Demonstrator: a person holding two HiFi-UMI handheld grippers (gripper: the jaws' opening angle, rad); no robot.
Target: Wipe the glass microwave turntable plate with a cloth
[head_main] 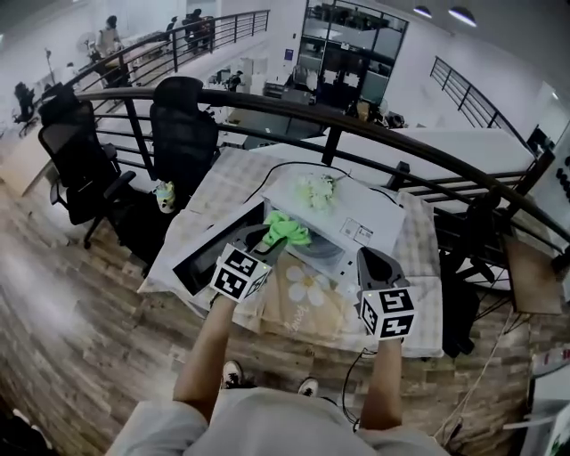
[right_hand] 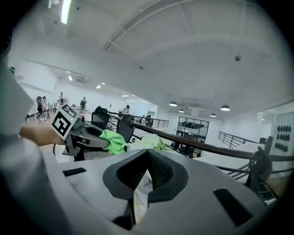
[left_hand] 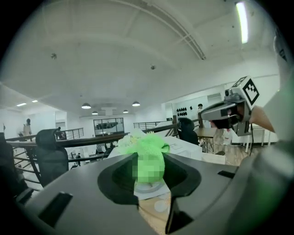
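Left gripper view: the left claw (left_hand: 148,159) clenches a crumpled bright-green cloth (left_hand: 146,145); the right claw (right_hand: 148,158) is clenched empty.

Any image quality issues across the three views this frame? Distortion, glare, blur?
Head view: heavy fisheye, the railing bows into an arc; even light, sharp. Left gripper view: black vignetted corners, ceiling strip light blown out, mosaic patch over the green cloth in the jaws. Right gripper view: same vignette, another strip light blown out top left.
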